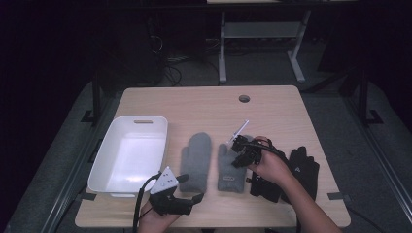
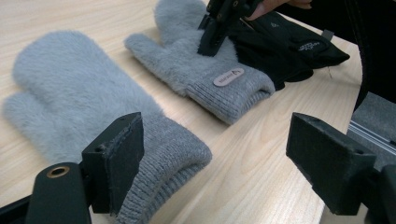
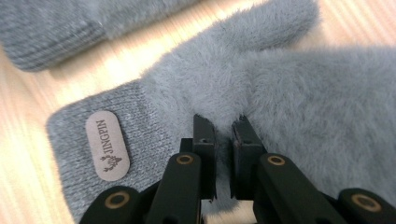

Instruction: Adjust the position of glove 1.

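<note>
Two fluffy grey mittens lie side by side in the middle of the table [image 1: 272, 104], both pointing away from the person, cuffs toward them. The right gripper [image 1: 241, 154] is pressed down on the right mitten [image 1: 228, 167], close to its cuff. Its jaws are nearly together, and a small tuft of the fluff looks pinched between them. The left gripper [image 1: 187, 188] sits low at the near edge, jaws wide apart and holding nothing. The left mitten [image 1: 196, 162] is just ahead of it, its cuff nearest, touching one jaw. A white tub [image 1: 99, 160] stands off to the left. A black glove [image 1: 303, 167] lies to the right. I think the right mitten must travel left, past the other mitten, to reach the tub.
</note>
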Motion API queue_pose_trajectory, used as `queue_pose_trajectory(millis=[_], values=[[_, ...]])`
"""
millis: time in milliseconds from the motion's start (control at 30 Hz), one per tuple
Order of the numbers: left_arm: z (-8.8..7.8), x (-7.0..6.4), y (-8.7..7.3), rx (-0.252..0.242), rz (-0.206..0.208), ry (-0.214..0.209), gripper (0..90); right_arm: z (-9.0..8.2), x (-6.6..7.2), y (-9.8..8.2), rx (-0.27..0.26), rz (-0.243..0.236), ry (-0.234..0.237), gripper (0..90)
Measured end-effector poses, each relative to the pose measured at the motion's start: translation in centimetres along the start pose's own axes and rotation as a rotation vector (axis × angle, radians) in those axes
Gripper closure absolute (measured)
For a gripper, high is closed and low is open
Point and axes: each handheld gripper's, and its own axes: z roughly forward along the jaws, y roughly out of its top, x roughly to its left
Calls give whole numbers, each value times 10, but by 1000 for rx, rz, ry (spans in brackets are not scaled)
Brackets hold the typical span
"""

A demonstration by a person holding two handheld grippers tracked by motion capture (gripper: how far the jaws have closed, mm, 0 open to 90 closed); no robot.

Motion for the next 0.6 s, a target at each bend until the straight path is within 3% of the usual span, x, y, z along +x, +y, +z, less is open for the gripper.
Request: queue_pose_trajectory(millis=[367,600], values=[[-4,1,1,-17,-1,16,191,-32,10,8,-82,14,11,833],[-7,1,2,-35,-8,26,190,-44,18,20,-106,11,14,832]])
